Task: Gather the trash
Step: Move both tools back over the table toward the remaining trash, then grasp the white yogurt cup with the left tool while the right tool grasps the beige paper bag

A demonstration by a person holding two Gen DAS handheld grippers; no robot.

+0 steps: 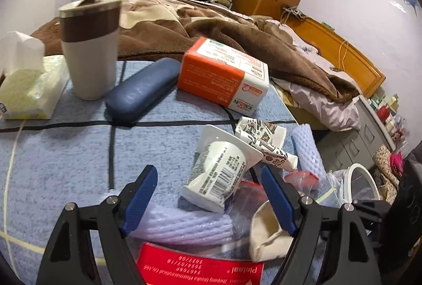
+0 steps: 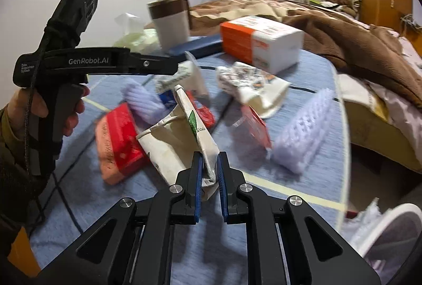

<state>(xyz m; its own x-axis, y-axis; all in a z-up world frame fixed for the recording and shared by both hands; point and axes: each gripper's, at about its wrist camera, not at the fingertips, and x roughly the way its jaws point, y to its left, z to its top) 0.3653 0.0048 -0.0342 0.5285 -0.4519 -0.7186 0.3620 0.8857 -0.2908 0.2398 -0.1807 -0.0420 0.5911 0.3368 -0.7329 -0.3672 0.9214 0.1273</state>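
Bedroom setting: round table [image 1: 66, 153] with a blue cloth, bed with a brown blanket [image 1: 211, 29] behind it, white-rimmed bin [image 2: 390, 232] just off the table edge. Landmark taken as the orange box [image 1: 221, 74] at the back of the table. Keepers sit left of the box: blue case [image 1: 142, 92], tumbler [image 1: 89, 47], tissue pack [image 1: 29, 89]. Trash lies in front of the box: yoghurt cup [image 1: 219, 174] on its side, printed paper cup [image 1: 266, 142], foam sleeve [image 1: 308, 150], red packet [image 1: 200, 269], and a crushed paper cup [image 2: 182, 137] nearest the cameras. Step in hand, as judged: pick-up of one trash item. Right gripper [image 2: 209, 171] is pressed together on the bottom edge of the crushed paper cup, the paper pinched between the blue pads; cup leans up toward the box, so the hold looks thin. Left gripper [image 1: 208, 184] is spread and holds nothing, angled down with the yoghurt cup lying between its fingers, not touched. Left hand [image 2: 71, 110] wraps the black handle, at the left of the right-wrist view. Next move, as judged: lift the crushed cup clear of its neighbours, carry it away from the box to the bin, release; a slip from the thin pinch is the risk.
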